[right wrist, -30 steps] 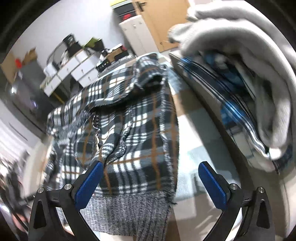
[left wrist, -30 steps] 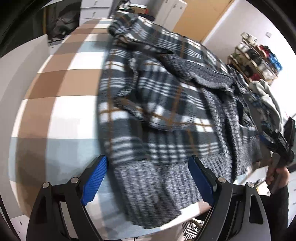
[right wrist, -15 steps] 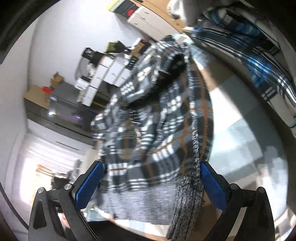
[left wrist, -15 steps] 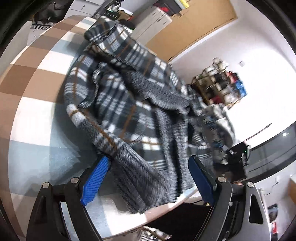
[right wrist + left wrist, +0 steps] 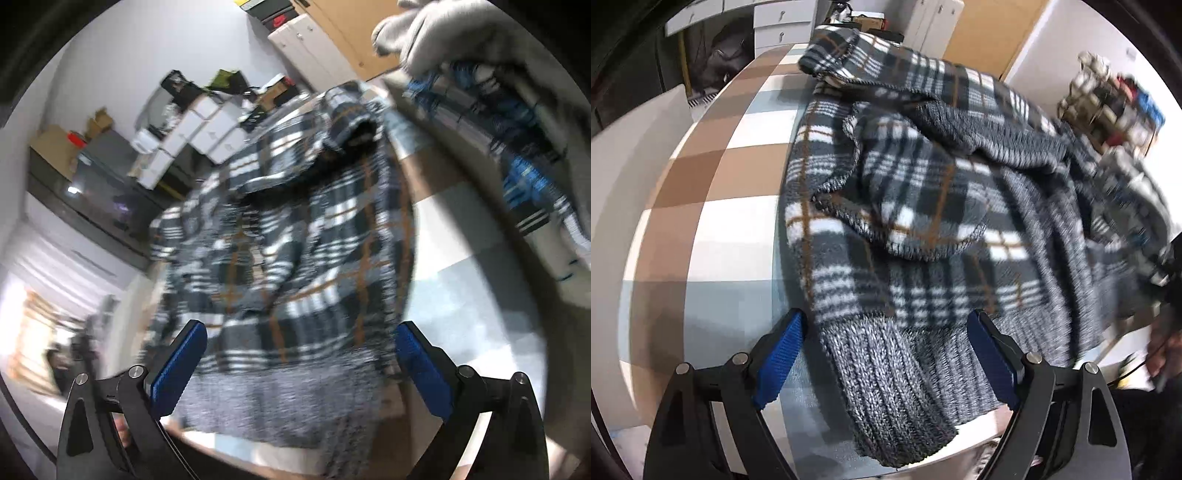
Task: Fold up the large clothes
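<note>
jacket point(image 5: 916, 206): soft fleece cloth, plaid, matt
hem point(image 5: 886, 373): rough ribbed knit, grey
tablecloth point(image 5: 713, 206): smooth, checked
pads point(image 5: 779, 365): blue, ribbed
left gripper point(image 5: 886, 365): black matt plastic

The plaid jacket point(image 5: 923, 206) is dark grey and white with thin orange-brown lines; its ribbed hem point(image 5: 897, 373) is marled grey. The surface point(image 5: 713, 206) is checked brown, white and pale blue. Both tools' pads point(image 5: 177, 365) are blue. The blurred far-right pile point(image 5: 524, 122) looks grey and blue-striped.
</note>
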Tool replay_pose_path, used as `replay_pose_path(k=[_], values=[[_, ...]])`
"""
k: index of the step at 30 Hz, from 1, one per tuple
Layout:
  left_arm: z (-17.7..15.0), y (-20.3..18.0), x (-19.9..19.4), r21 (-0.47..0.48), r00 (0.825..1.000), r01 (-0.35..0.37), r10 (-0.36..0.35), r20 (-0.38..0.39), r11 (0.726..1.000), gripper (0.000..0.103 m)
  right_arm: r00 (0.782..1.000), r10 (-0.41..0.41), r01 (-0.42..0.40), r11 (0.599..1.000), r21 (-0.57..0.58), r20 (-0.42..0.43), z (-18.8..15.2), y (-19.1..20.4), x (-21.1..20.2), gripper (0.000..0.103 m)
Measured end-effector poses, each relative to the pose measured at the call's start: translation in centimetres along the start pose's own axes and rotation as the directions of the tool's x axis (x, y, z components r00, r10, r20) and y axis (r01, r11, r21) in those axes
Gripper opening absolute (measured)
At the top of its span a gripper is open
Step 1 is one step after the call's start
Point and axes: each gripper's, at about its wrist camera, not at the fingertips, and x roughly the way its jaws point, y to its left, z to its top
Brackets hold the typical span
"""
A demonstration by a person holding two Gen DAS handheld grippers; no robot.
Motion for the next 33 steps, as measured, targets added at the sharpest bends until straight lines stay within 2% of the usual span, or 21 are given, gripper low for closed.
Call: replay_pose_path(k=[1,2,4,14,20,23,29,33], values=[[-0.1,-0.4,0.1,0.019,1.0,-0.03,0.03,-0.005,0.999,0.085,1.0,-0.031,0.031,0.999,-0.008,-0.004,0.0,0.1,0.1,0.088],[-0.2,-0.9,0.3,0.045,0.998,-0.067,0.068,-0.007,0.997,0.085,0.998,-0.058,0.058,0.998,-0.015,-0.014,-0.1,0.2,0.4,0.085],[-0.5,-1.4,0.7,0.08,0.991,-0.134,0.135,-0.007,0.988,0.085,0.996,-0.08,0.08,0.997,-0.014,-0.039,-0.2,0.2,1.1,0.084],[-0.8,-1.6,0.6,0.089,0.993,-0.116,0.118,-0.013,0.989,0.085,0.999,-0.013,0.012,1.0,-0.028,-0.039,-0.1,1.2,1.7,0.085],[-0.7,-3.6,-0.3,0.131,0.997,-0.077,0.075,0.021,0.988,0.084,0.996,0.078,-0.079,0.997,-0.026,-0.034,0.4,1.7,1.6,0.085],[-0.6,-3.5,0.0,0.124,0.999,-0.053,0.052,0.004,0.991,0.084,0.994,0.091,-0.094,0.995,-0.047,-0.053,0.5,1.9,2.0,0.085],[0.3,-1.5,0.2,0.04,0.999,0.045,-0.044,-0.028,0.998,0.084,0.991,0.111,-0.114,0.993,-0.043,-0.074,0.4,1.7,2.3,0.085],[0.6,-0.5,-0.2,-0.037,0.99,0.142,-0.142,-0.02,0.989,0.084,0.992,0.089,-0.093,0.995,-0.047,-0.087,0.4,1.5,2.4,0.085]])
